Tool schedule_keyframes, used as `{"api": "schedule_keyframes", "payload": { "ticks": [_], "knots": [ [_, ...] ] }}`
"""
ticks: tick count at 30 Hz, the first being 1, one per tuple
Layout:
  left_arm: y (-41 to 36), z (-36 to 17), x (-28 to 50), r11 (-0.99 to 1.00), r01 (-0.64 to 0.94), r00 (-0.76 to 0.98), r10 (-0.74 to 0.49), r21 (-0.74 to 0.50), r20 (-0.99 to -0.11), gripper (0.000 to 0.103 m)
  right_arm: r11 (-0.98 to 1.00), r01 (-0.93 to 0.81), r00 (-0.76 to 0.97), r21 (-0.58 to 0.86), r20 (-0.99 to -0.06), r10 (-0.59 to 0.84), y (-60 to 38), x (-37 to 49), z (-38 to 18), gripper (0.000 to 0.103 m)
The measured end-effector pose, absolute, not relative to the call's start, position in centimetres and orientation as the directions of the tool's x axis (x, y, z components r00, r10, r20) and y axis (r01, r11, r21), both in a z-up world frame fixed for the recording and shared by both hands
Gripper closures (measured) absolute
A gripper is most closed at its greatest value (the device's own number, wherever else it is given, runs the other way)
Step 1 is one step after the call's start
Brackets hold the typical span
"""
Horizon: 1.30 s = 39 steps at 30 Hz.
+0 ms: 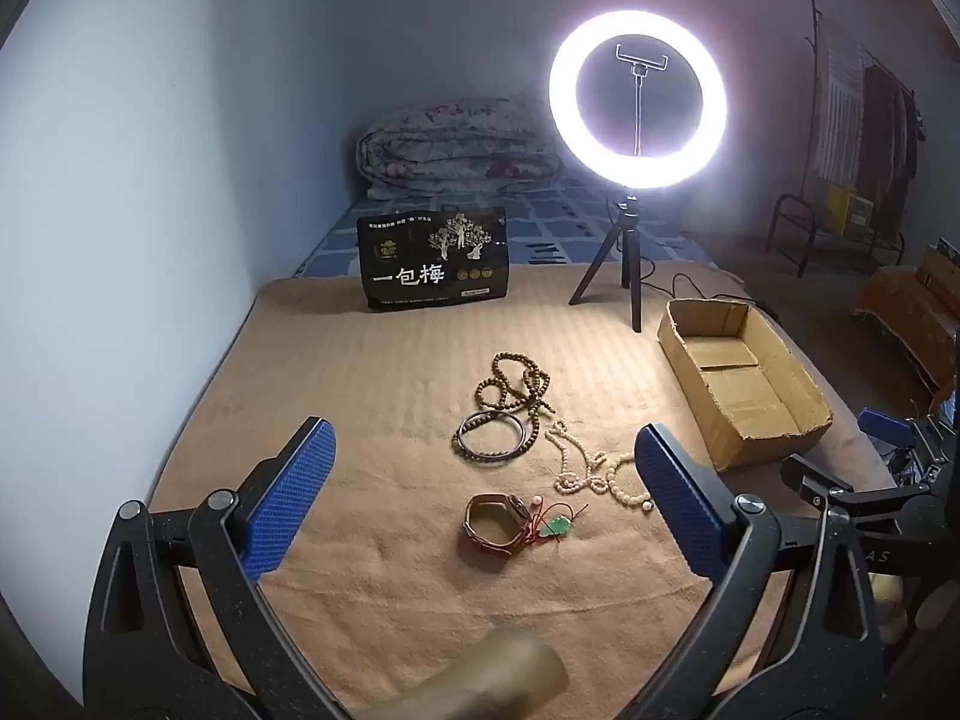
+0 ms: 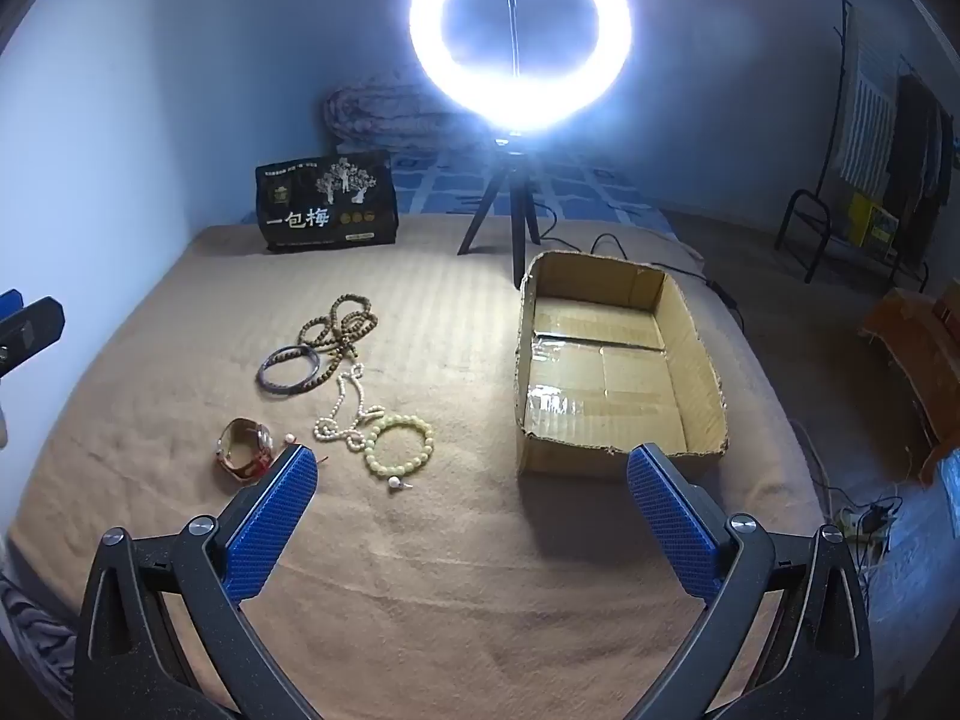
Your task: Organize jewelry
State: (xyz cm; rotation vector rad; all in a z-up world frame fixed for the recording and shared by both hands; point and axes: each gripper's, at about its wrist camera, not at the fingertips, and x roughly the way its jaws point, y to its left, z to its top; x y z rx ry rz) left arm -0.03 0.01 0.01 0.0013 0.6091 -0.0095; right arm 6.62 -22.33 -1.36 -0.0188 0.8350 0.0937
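Jewelry lies on a tan blanket (image 1: 420, 570). A brown bead necklace (image 1: 516, 387), a dark bangle (image 1: 491, 433), a white bead string (image 1: 573, 462), a pale green bead bracelet (image 2: 399, 444), a watch with a brown strap (image 1: 492, 522) and a green pendant on red cord (image 1: 555, 527) are there. An empty cardboard box (image 2: 618, 360) stands right of them. My left gripper (image 1: 480, 468) is open above the watch, empty. My right gripper (image 2: 471, 480) is open and empty, between the bracelet and the box.
A lit ring light on a black tripod (image 1: 636, 102) stands behind the jewelry. A black snack bag (image 1: 432, 258) stands at the back left. A folded quilt (image 1: 456, 144) lies by the wall. A clothes rack (image 1: 864, 138) and cables (image 2: 864, 516) are at the right.
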Motion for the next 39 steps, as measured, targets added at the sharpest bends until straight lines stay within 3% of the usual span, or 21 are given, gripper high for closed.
{"api": "schedule_keyframes", "payload": {
  "ticks": [39],
  "knots": [
    [-0.3,0.7,0.0,1.000,0.013,0.827,-0.008,0.004,-0.563,0.001,0.995,-0.089,0.659,0.038,-0.747,0.087,-22.3,6.9,-1.2,0.000]
  ]
}}
